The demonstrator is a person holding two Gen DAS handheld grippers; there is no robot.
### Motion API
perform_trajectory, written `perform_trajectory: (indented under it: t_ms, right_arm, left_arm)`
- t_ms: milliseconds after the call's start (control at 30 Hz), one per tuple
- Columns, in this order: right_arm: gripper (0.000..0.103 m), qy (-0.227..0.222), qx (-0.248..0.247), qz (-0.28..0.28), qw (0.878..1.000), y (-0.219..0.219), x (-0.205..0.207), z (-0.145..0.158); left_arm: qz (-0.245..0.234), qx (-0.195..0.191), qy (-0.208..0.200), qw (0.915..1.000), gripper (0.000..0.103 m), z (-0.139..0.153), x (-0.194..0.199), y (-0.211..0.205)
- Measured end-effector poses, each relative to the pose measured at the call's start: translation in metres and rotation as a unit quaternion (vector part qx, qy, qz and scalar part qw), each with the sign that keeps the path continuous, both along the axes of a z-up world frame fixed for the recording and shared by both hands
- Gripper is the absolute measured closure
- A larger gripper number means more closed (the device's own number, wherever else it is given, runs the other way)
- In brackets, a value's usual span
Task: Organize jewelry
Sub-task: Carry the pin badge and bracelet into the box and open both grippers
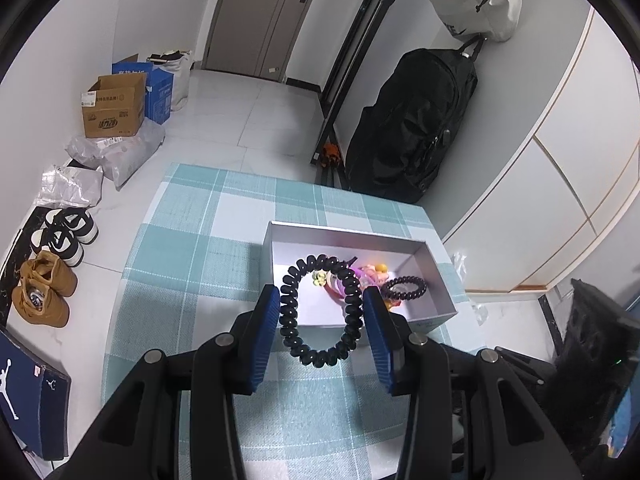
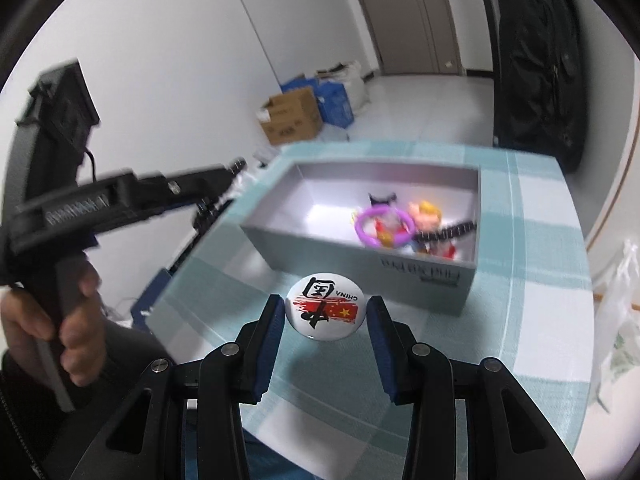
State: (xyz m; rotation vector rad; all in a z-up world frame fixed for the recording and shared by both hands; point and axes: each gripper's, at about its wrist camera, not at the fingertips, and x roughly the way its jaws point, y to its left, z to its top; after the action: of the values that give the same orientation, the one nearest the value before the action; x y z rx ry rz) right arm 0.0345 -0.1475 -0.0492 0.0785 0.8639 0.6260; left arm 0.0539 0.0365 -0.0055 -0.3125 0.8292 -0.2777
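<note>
Left wrist view: the left gripper (image 1: 320,312) pinches a black spiral hair tie (image 1: 320,312) between its blue pads, the loop hanging partly over the near wall of the open grey box (image 1: 276,236), apparently for dropping in. Inside the box, at 2 o'clock from the tie, lie a second black tie (image 1: 404,288) and colourful trinkets (image 1: 372,272).

Right wrist view: the right gripper (image 2: 326,312) holds a round "CHINA" badge (image 2: 325,309) edge to edge, face up, just short of the box (image 2: 360,248), likely next in; the jewelry pile (image 2: 400,228) sits at 1 o'clock.
</note>
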Motion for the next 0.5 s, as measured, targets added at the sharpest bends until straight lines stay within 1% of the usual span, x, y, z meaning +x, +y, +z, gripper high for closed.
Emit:
perform_trajectory:
  t_ms: [100,200,333,500]
  right_arm:
    - [0.062,-0.019,0.031,-0.004,0.999,-0.005,0.002,0.014]
    - [0.062,-0.033,0.086,-0.004,0.996,-0.015,0.004,0.027]
    - [0.062,-0.051,0.100,-0.019,0.994,-0.018,0.012,0.042]
    - [0.062,-0.053,0.096,-0.033,0.993,-0.021,0.019,0.046]
  left_arm:
    - [0.001,0.000,-0.006,1.0000,0.066,0.001,0.002,-0.001]
    - [0.000,0.004,-0.011,0.9999,0.066,0.001,0.005,-0.003]
    - [-0.003,0.001,-0.005,1.0000,0.066,-0.003,0.012,-0.007]
    - [-0.010,0.006,-0.012,0.9998,0.066,0.000,0.016,-0.012]
